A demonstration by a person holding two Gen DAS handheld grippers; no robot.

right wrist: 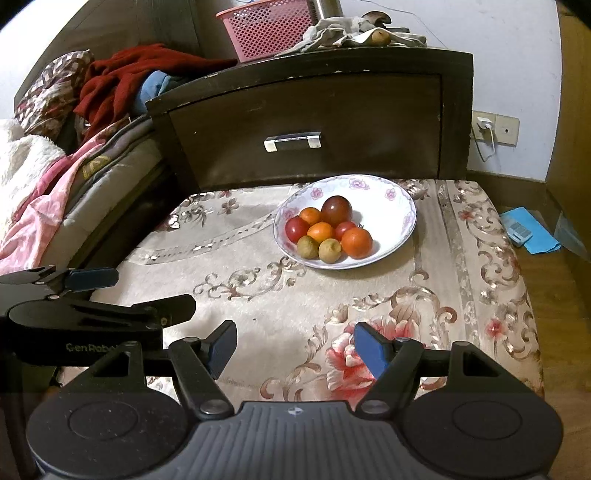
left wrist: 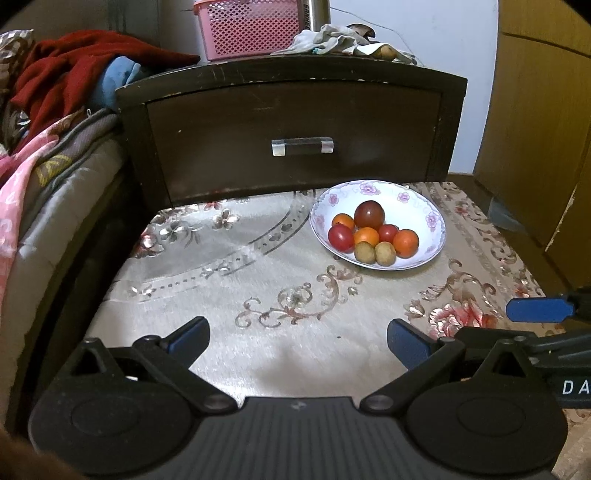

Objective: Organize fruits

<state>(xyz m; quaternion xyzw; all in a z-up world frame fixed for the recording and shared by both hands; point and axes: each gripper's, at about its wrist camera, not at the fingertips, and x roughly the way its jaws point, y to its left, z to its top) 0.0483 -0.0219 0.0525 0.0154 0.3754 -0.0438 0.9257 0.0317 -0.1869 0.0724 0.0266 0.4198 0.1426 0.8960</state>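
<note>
A white floral bowl (left wrist: 424,206) (right wrist: 391,206) stands at the far side of a cloth-covered table (left wrist: 258,302) (right wrist: 295,302). It holds several small fruits: a dark red one (left wrist: 369,214) (right wrist: 337,210), red ones (left wrist: 340,238) (right wrist: 296,229), orange ones (left wrist: 405,243) (right wrist: 356,242) and two brown-green ones (left wrist: 365,252) (right wrist: 330,250). My left gripper (left wrist: 297,341) is open and empty over the near part of the table. My right gripper (right wrist: 295,349) is open and empty beside it, to the right. Both are well short of the bowl.
A dark wooden nightstand (left wrist: 295,129) (right wrist: 314,118) with a drawer handle rises right behind the table. A pink basket (left wrist: 251,27) (right wrist: 269,27) and rags lie on top. A bed with blankets (left wrist: 44,166) (right wrist: 55,184) is on the left. A blue item (right wrist: 528,230) lies on the floor at right.
</note>
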